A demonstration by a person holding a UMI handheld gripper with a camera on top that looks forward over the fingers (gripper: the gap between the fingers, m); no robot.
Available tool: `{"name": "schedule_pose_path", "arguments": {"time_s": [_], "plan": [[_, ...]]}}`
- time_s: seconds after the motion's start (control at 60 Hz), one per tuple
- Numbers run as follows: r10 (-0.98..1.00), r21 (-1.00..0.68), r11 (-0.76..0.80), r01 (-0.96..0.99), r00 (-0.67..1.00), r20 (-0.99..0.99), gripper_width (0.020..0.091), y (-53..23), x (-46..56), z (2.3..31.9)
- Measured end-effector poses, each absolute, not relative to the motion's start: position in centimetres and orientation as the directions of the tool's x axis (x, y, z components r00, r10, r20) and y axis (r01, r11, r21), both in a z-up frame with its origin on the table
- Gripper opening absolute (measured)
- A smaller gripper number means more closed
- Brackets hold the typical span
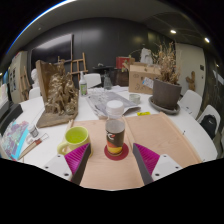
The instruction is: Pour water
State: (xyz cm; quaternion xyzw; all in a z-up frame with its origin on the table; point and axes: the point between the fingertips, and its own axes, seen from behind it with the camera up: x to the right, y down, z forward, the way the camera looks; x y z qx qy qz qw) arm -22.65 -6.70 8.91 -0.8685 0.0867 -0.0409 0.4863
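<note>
The claw (110, 163) is spread wide and grasps nothing — its two pads (74, 157) stand well apart at either side, with bare board between them. Just ahead, about midway between the fingers, stands the cup (116, 136), upright on a red coaster (116, 153); it is tall, brown-sleeved, with a pale rim, and no finger touches it. Whether it holds water cannot be seen. It looks like paper or thin plastic, so I judge it light and easy to crush, and top-heavy if full; the best hold would be round the sleeved middle, squeezed gently. To its left, near the left finger, sits a green mug (76, 136) — probably the vessel to fill, stiff and steady. Both rest on a wooden board (110, 175) on the table (190, 135).
</note>
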Motion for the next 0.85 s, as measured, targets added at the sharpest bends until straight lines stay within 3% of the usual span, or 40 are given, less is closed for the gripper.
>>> {"name": "schedule_pose_path", "arguments": {"time_s": [0.367, 0.6, 0.85], "plan": [[-0.191, -0.826, -0.558, -0.08, 0.981, 0.034, 0.086, -22.9, -30.3, 16.0], [-0.179, -0.827, -0.562, -0.026, 0.98, 0.091, 0.0859, -28.2, -33.0, 17.4], [-0.175, -0.83, -0.557, -0.01, 0.979, 0.106, 0.086, -28.9, -33.0, 17.9]]}}
